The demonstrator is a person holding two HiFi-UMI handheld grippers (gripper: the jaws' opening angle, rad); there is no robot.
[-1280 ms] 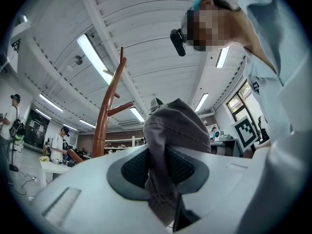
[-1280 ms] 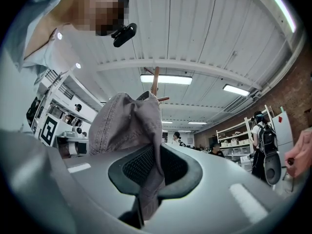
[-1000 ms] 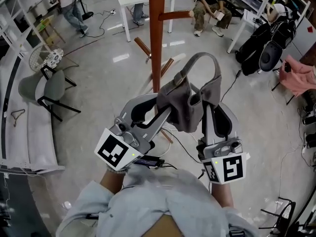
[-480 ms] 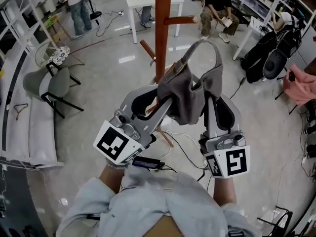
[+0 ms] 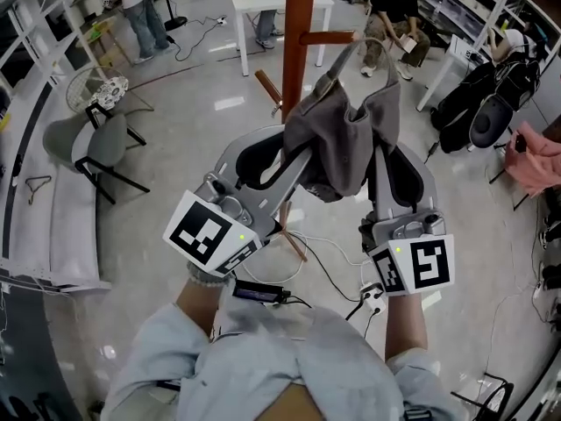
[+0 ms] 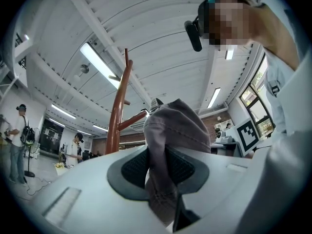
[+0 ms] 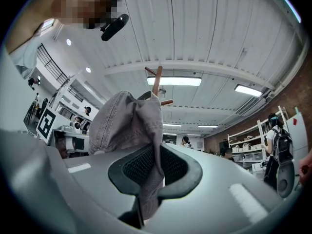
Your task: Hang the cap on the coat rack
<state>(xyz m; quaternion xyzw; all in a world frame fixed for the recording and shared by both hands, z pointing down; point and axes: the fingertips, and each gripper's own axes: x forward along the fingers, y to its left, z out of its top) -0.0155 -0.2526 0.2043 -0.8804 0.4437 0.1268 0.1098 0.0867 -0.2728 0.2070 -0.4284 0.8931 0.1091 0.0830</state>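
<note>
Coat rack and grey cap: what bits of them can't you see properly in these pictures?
- Head view: the top of the brown wooden coat rack is cut off by the picture's upper edge.
- Head view: the rack's lower pole is hidden behind the grey fabric cap.
- Head view: the cap's strap overlaps the rack's side peg; whether they touch cannot be told.
- Both gripper views: bunched fabric hides the cap's brim.

Our left tool [image 5: 294,150] and right tool [image 5: 380,145] held side by side, tilted upward, forearms outstretched, both tools' jaws pinching the cap [image 5: 337,137]
</note>
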